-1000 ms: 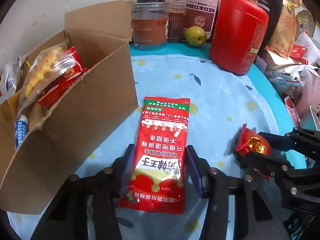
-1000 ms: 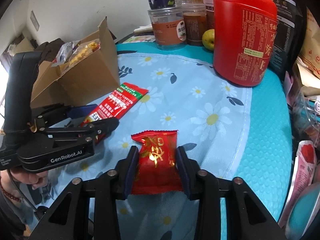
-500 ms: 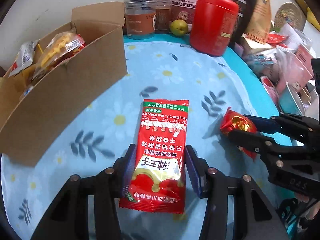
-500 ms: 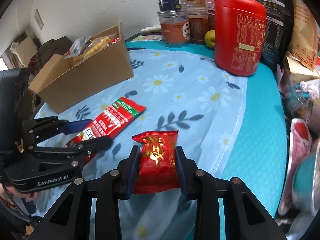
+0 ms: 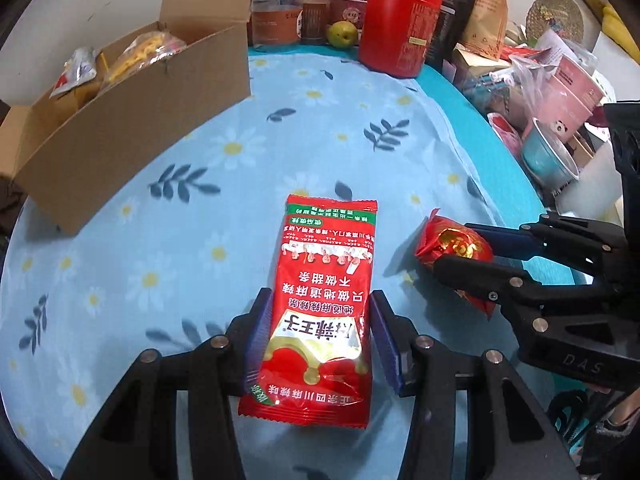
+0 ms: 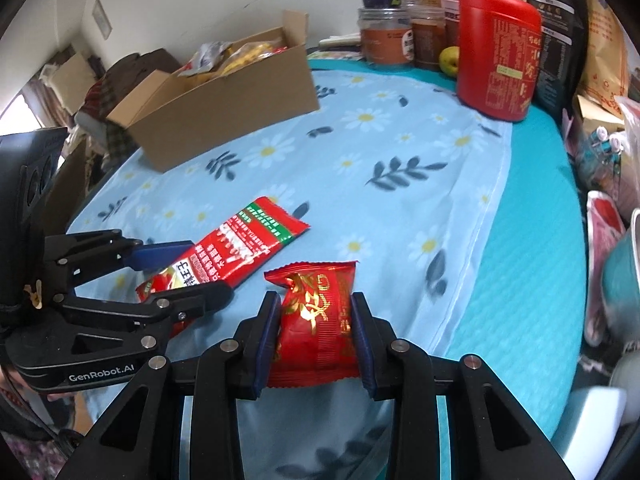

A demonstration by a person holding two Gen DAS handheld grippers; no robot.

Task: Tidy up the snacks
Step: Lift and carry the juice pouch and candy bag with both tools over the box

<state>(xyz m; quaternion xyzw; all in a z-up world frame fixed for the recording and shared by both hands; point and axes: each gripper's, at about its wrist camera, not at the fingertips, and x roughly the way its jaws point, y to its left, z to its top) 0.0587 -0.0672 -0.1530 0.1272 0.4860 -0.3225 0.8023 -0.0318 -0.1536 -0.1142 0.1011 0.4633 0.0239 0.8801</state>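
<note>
My left gripper (image 5: 320, 312) is shut on a long red snack packet (image 5: 324, 292) with a green band at its far end, held above the flowered cloth. In the right wrist view that packet (image 6: 240, 252) sticks out of the left gripper (image 6: 176, 272). My right gripper (image 6: 316, 312) is shut on a small red candy packet with gold print (image 6: 316, 320). The left wrist view shows that candy packet (image 5: 452, 244) to the right, between the right gripper's fingers (image 5: 472, 276). An open cardboard box (image 5: 132, 120) holding several snack bags stands far left; it appears as the cardboard box (image 6: 224, 96) at the back.
A blue daisy-print cloth (image 5: 240, 152) covers a teal table (image 6: 532, 216). At the back stand a red canister (image 5: 398, 24), brown jars (image 5: 276, 16), a green fruit (image 5: 342, 34) and dark bags. Cluttered cups and bags (image 5: 560, 120) crowd the right edge.
Both grippers have drawn back from the box and the canisters, each still holding its packet. The box and jars look smaller and farther away now.
</note>
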